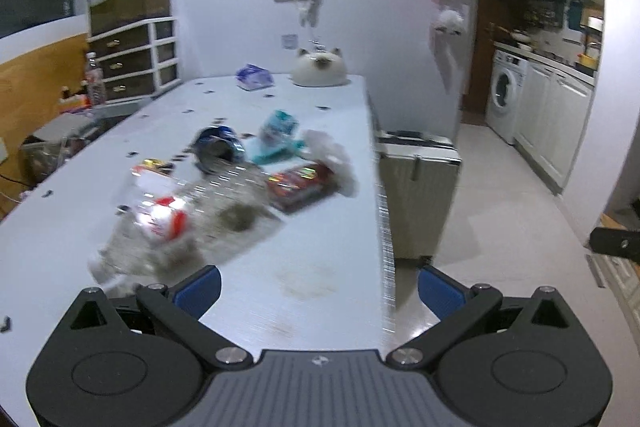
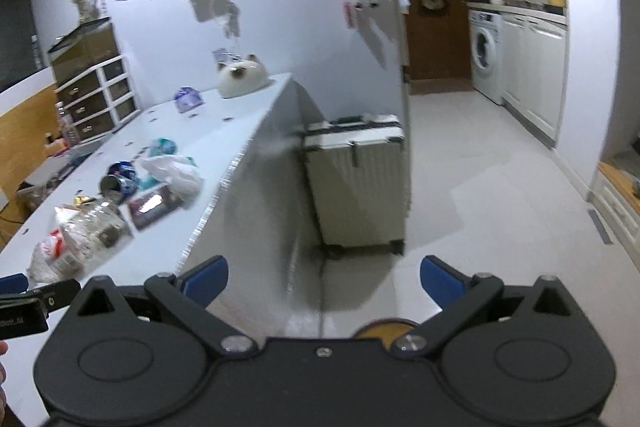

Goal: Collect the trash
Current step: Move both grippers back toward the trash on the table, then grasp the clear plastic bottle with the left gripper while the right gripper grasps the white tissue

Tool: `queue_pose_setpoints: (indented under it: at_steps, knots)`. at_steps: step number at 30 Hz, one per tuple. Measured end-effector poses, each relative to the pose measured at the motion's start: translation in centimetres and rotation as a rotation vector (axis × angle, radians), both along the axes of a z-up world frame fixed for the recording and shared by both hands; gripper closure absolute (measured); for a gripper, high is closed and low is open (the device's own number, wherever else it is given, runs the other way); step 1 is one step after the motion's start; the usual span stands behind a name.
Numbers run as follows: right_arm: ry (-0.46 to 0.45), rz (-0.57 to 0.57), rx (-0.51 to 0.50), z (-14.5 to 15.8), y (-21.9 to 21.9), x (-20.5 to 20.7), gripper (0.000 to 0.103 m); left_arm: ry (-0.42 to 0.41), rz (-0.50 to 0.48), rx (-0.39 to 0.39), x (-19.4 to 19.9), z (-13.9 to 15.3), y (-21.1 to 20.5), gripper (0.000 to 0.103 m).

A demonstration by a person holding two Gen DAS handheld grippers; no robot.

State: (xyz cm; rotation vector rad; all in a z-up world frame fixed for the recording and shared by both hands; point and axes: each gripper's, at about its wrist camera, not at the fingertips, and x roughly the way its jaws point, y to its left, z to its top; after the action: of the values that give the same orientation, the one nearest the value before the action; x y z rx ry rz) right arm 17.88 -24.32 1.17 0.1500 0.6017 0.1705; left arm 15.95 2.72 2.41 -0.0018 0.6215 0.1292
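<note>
both grippers empty, jaws spread wide: left gripper [image 1: 318, 291] hangs over the near end of the white table [image 1: 320, 227], right gripper [image 2: 324, 281] sits off the table's right edge, looking down at floor and a pale suitcase [image 2: 356, 183]. nothing picked up yet, so i judge this as the approach step, before the first grasp. trash lies in a loose cluster mid-table: a crushed clear plastic bottle [image 1: 180, 215] with a red-and-white label nearest me, a dark red snack wrapper [image 1: 300, 185] just right of it, a tipped blue can [image 1: 218, 149] behind, a teal packet [image 1: 276, 135] and a crumpled white plastic bag [image 1: 332, 155] at the far right of the pile. frames are motion-blurred; finer detail not readable. no bin visible in either view. next move, my estimate: bring the left gripper forward and down over the bottle, line the jaws across its body, close gently since it looks thin and springy. right gripper needs to swing left over the table before it is useful.
</note>
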Motion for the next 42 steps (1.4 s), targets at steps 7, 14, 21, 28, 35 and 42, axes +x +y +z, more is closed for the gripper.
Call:
queue_pose_setpoints:
  at_steps: [7, 14, 21, 28, 35, 42]
  knots:
    - [-0.031, 0.121, -0.001, 0.6, 5.1, 4.4, 0.000, -0.013, 0.056, 0.042, 2.8, 0.2, 5.7, 0.000]
    - [-0.096, 0.311, -0.007, 0.6, 10.3, 9.9, 0.000, 0.023, 0.053, 0.091, 6.5, -0.4, 10.2, 0.000]
    - [-0.054, 0.387, -0.037, 0.3, 15.3, 16.4, 0.000, 0.117, -0.022, 0.117, 10.4, -0.8, 12.0, 0.000]
    - [0.107, 0.345, 0.031, -0.6, 17.6, 22.7, 0.000, 0.243, -0.084, 0.105, 13.2, -1.4, 12.9, 0.000]
    - [0.273, 0.294, 0.064, -1.6, 20.3, 26.6, 0.001, 0.329, -0.131, 0.090, 14.8, -1.8, 12.9, 0.001]
    - [0.437, 0.106, 0.185, -3.9, 21.1, 29.3, 0.011, 0.405, -0.121, 0.089, 15.1, -2.3, 12.9, 0.008]
